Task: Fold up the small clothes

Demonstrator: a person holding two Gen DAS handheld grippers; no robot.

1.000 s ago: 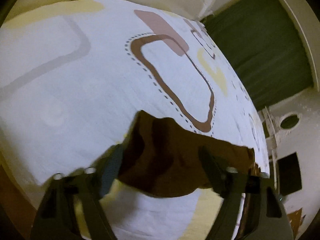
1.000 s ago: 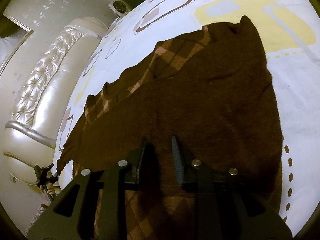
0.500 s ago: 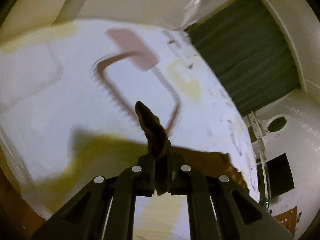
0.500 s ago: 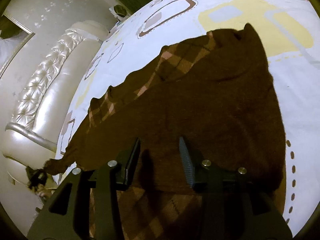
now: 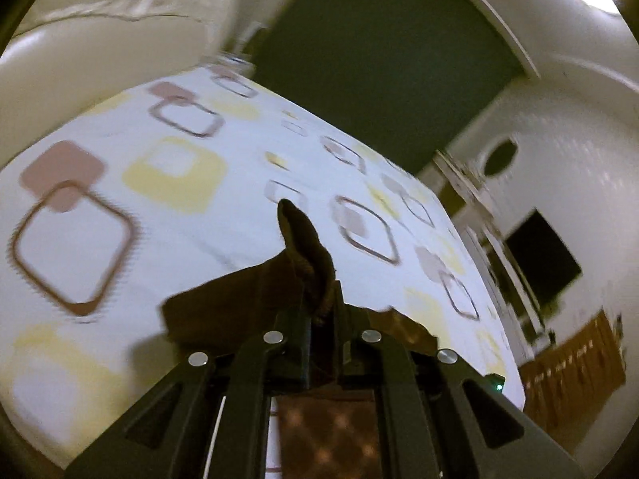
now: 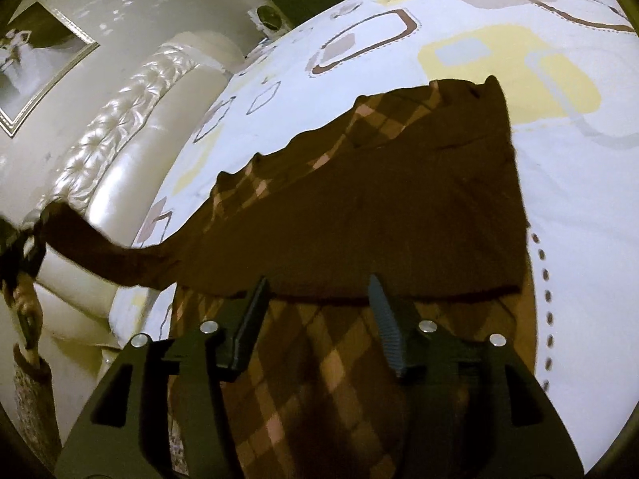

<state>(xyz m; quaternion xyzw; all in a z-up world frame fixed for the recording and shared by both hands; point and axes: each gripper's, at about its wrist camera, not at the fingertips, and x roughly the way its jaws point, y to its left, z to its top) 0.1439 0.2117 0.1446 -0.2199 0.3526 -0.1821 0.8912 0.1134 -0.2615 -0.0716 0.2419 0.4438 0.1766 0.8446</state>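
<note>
A bed [image 6: 579, 207] with a white sheet printed in brown, pink and yellow rounded squares fills both views, and its padded cream headboard [image 6: 131, 127] curves along the 9 o'clock side of the right wrist view. On the sheet lies the task's thing, a dark brown garment [image 6: 379, 215] with a checked lining, spread flat from the centre toward 1 o'clock, its plain top layer already laid over the checked part nearest the camera. One corner runs out as a taut strip toward 9 o'clock, where the left tool [image 5: 322, 311] pinches it, jaws pressed together on the cloth with a tuft sticking up past the tips; lifting that corner clear of the bed is probably meant to carry it across as the next fold. The right tool [image 6: 317, 319] hovers at 6 o'clock over the folded edge, its jaws opening with nothing pinched between them, likely letting the layer settle.
</note>
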